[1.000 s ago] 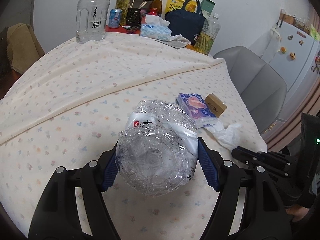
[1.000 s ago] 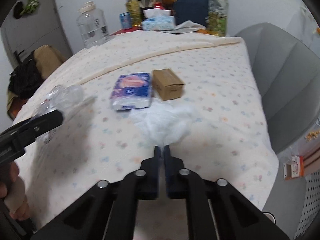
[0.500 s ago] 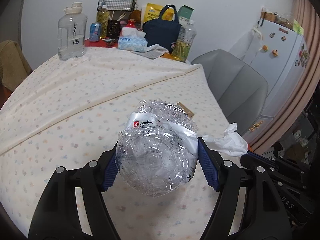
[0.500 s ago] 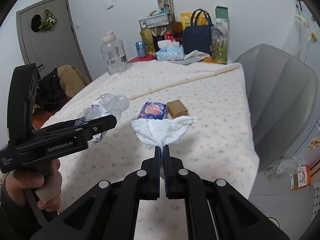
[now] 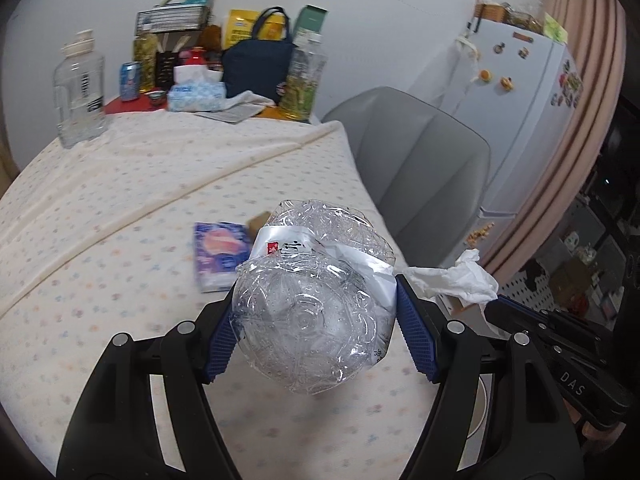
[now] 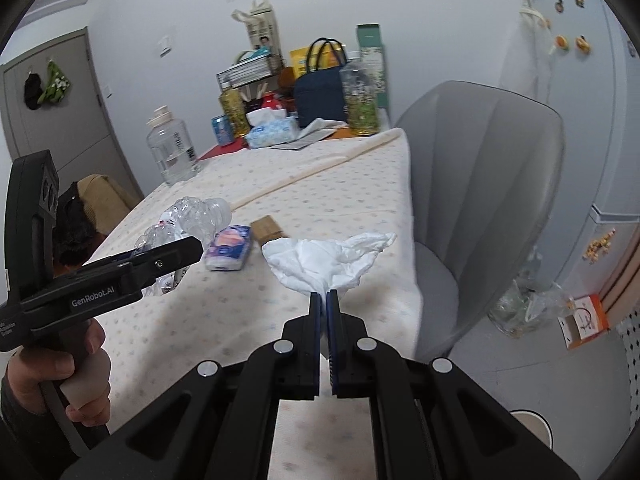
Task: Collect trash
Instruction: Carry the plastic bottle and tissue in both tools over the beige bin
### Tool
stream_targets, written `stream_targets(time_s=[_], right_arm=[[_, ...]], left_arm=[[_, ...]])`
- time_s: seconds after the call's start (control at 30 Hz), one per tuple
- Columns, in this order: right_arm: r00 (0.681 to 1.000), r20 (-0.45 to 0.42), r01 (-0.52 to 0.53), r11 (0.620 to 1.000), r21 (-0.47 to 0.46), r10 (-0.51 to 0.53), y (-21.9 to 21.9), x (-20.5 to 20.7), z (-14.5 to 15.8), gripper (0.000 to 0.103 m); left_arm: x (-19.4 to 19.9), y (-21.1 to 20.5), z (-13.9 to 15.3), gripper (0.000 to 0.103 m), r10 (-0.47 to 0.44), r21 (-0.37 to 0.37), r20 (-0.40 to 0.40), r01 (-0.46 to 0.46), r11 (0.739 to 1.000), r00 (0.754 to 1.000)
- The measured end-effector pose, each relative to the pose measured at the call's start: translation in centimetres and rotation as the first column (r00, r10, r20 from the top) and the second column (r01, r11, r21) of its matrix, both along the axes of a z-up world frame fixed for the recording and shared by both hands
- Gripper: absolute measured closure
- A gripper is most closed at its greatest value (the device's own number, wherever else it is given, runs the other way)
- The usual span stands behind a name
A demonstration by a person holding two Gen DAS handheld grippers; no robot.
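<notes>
Left wrist view: counter (image 5: 120,184) under a dotted cloth, then crushed bottle (image 5: 316,304) clamped across its base by left tool (image 5: 320,332), raised above the cloth. Light, springy, slick plastic; best held low across the ribbed base. Right tool (image 6: 324,300) pinched tight on tissue (image 6: 324,258), lifted off the counter; soft, weightless, likely to tear, so gripped at the bunched tail. Left lying near the counter edge: tissue pack (image 6: 230,252), small box (image 6: 267,229).
</notes>
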State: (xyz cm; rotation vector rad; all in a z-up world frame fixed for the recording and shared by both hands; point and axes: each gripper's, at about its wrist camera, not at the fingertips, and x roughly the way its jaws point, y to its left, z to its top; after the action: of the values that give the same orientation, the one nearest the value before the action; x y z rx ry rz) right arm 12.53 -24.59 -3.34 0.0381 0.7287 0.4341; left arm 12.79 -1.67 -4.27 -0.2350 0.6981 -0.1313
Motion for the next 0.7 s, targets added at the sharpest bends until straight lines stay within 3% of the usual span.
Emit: stream_targets(time_s=[0.33,0.7], right_arm=[[0.986,-0.027,0.164,0.986,-0.018,-0.164,-9.4,-0.1,-1.4,0.099],[0.932,-0.096,0.350,0.936,-0.014,-0.350,-19.2,-1.6,-4.8,0.099]], left_arm=[[2.5,-9.4,-0.1,0.032,-0.170,0.044,-0.017,0.171,0.984,0.985],[4.0,-17.9,-1.3,0.032,-0.304,0.072,-0.058,0.308,0.949,0.951]])
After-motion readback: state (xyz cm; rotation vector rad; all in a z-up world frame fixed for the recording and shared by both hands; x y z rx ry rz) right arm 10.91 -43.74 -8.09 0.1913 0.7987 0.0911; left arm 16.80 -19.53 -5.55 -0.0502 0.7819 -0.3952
